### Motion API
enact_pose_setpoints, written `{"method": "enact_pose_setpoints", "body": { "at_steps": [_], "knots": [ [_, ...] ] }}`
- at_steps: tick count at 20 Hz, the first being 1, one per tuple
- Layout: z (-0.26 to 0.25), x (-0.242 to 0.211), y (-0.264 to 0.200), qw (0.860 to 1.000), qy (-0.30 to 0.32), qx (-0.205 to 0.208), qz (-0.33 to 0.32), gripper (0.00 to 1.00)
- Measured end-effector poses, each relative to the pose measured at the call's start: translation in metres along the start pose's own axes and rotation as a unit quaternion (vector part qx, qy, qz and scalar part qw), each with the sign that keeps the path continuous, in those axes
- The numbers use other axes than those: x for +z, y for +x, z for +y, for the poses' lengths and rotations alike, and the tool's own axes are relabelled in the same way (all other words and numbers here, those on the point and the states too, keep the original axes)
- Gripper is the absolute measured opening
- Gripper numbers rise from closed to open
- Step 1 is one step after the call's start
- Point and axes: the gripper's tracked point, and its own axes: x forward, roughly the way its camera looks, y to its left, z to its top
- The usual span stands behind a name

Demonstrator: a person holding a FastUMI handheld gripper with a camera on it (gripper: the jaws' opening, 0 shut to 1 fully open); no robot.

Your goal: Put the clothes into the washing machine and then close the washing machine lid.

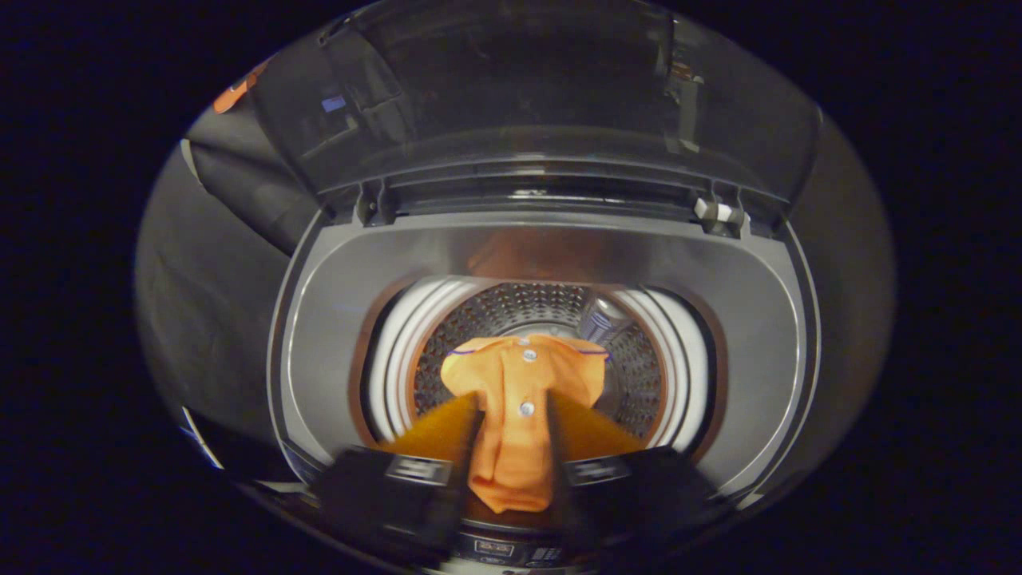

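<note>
While the gripper (515,423) pinches it over the drum (551,319), the shirt (519,383) hangs soft, light; the bunched placket holds best.

No text, brand, number or sign could be read. A small display panel (493,548) on the washing machine's (335,335) front edge, just below and between the gripper's (515,415) fingers, was blurred beyond reading. A small blue sticker (334,103) on the raised lid (511,88), well beyond the fingers, was too small to make out.
</note>
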Motion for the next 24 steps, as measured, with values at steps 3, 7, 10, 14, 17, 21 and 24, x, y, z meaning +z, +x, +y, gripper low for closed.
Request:
{"method": "enact_pose_setpoints", "body": {
  "at_steps": [3, 7, 10, 14, 17, 21, 24],
  "knots": [
    [-0.001, 0.002, 0.004, 1.0, 0.005, -0.006, -0.008, 0.99],
    [-0.003, 0.003, -0.003, 1.0, -0.005, -0.015, -0.016, 0.99],
    [-0.003, 0.005, -0.014, 0.999, -0.024, -0.022, -0.024, 0.99],
    [-0.001, 0.013, -0.035, 0.999, -0.027, -0.025, -0.04, 0.99],
    [0.0, 0.028, -0.058, 0.998, -0.021, -0.024, -0.057, 0.99],
    [-0.001, 0.058, -0.096, 0.995, -0.022, -0.027, -0.089, 0.99],
    [-0.001, 0.085, -0.133, 0.993, -0.019, -0.029, -0.117, 0.99]
  ]
}}
